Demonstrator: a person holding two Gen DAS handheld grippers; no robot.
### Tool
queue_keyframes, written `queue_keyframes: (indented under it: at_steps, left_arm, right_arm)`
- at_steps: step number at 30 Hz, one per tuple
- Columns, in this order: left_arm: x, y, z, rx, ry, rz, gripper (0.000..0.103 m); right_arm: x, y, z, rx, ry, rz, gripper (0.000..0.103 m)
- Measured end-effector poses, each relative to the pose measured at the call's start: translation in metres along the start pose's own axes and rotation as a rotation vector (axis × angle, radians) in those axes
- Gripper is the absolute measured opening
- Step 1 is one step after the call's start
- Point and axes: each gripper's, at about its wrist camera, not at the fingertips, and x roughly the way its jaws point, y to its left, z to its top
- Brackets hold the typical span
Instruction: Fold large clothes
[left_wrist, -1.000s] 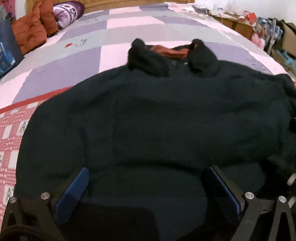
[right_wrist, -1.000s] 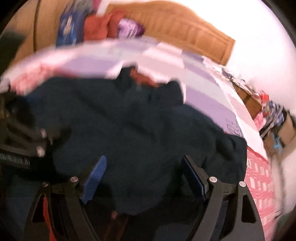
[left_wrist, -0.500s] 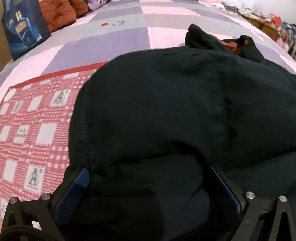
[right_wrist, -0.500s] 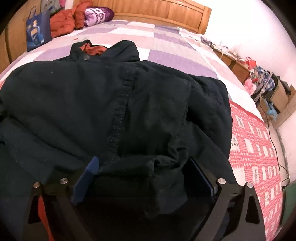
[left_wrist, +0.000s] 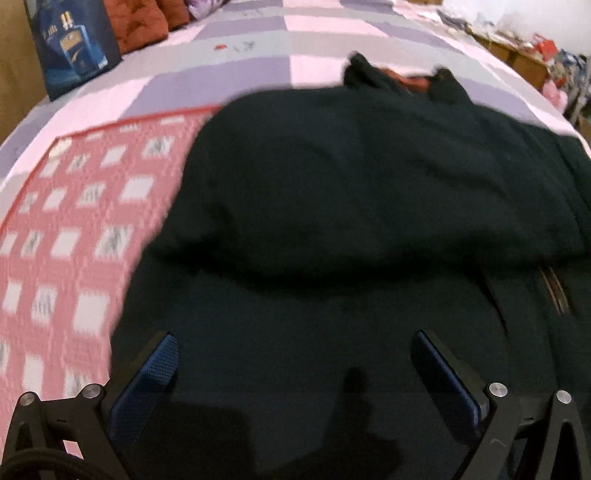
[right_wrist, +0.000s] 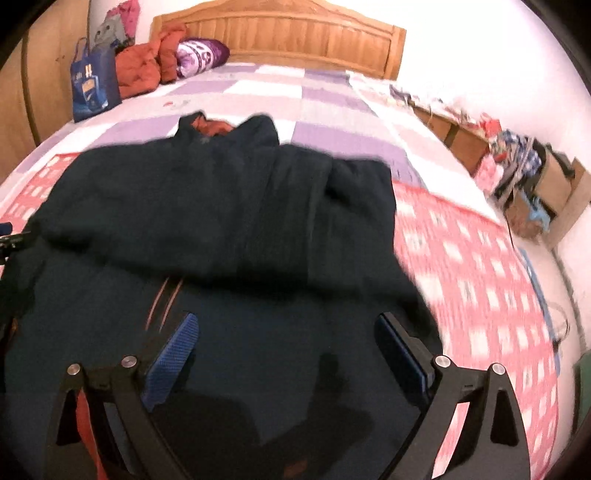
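Observation:
A dark jacket lies on the bed with its upper layer folded over the lower one, and the fold edge runs across the middle. Its collar with orange lining points toward the headboard. A zipper shows on the lower layer. My left gripper hovers open over the near left part of the jacket, nothing between its blue pads. The right wrist view shows the same jacket, collar and zipper. My right gripper is open above the near right part, its pads empty.
The jacket rests on a red-and-white checked bedspread with purple and pink squares beyond. By the wooden headboard are a blue bag, orange clothing and a purple pillow. Cluttered boxes line the right wall.
Half a second ago bunched jacket fabric sat between both pairs of jaws. Now both grippers have drawn back toward the near hem with empty jaws, and the folded layer lies flat.

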Motion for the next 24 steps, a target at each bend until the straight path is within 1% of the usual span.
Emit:
queue_keyframes:
  at_steps: [2, 5, 7, 8, 11, 12, 15, 17, 19, 21, 24]
  left_arm:
    - [-0.003, -0.008, -0.023, 0.016, 0.037, -0.001, 0.103]
    - [0.002, -0.016, -0.056, 0.024, 0.13, -0.003, 0.103]
    - [0.004, -0.014, -0.077, 0.02, 0.181, 0.006, 0.103]
    - [0.003, -0.01, -0.084, 0.013, 0.187, 0.01, 0.103]
    - [-0.005, 0.004, -0.102, -0.018, 0.196, 0.04, 0.103]
    - [-0.008, 0.008, -0.106, -0.026, 0.198, 0.053, 0.103]
    - [-0.02, 0.015, -0.12, -0.046, 0.208, 0.088, 0.103]
    - [-0.029, 0.011, -0.129, -0.048, 0.213, 0.103, 0.103]
    - [-0.041, 0.003, -0.139, -0.039, 0.209, 0.112, 0.103]
    - [-0.052, -0.006, -0.147, -0.037, 0.206, 0.115, 0.103]
    - [-0.071, -0.014, -0.156, -0.067, 0.181, 0.108, 0.103]
  right_arm:
    - [-0.011, 0.009, -0.026, 0.002, 0.039, 0.019, 0.097]
    - [-0.02, 0.024, -0.067, -0.03, 0.111, 0.034, 0.097]
    - [-0.016, 0.031, -0.092, -0.058, 0.178, 0.03, 0.097]
    - [-0.016, 0.03, -0.104, -0.066, 0.199, 0.03, 0.097]
    - [-0.027, 0.004, -0.13, -0.004, 0.197, 0.015, 0.097]
    - [-0.031, -0.01, -0.138, 0.027, 0.199, -0.009, 0.097]
    - [-0.043, -0.034, -0.153, 0.069, 0.202, -0.039, 0.097]
    - [-0.052, -0.043, -0.16, 0.088, 0.196, -0.035, 0.097]
    - [-0.061, -0.045, -0.162, 0.099, 0.186, -0.019, 0.097]
    - [-0.07, -0.04, -0.163, 0.072, 0.173, -0.014, 0.097]
    - [-0.085, -0.035, -0.164, 0.033, 0.144, 0.014, 0.097]
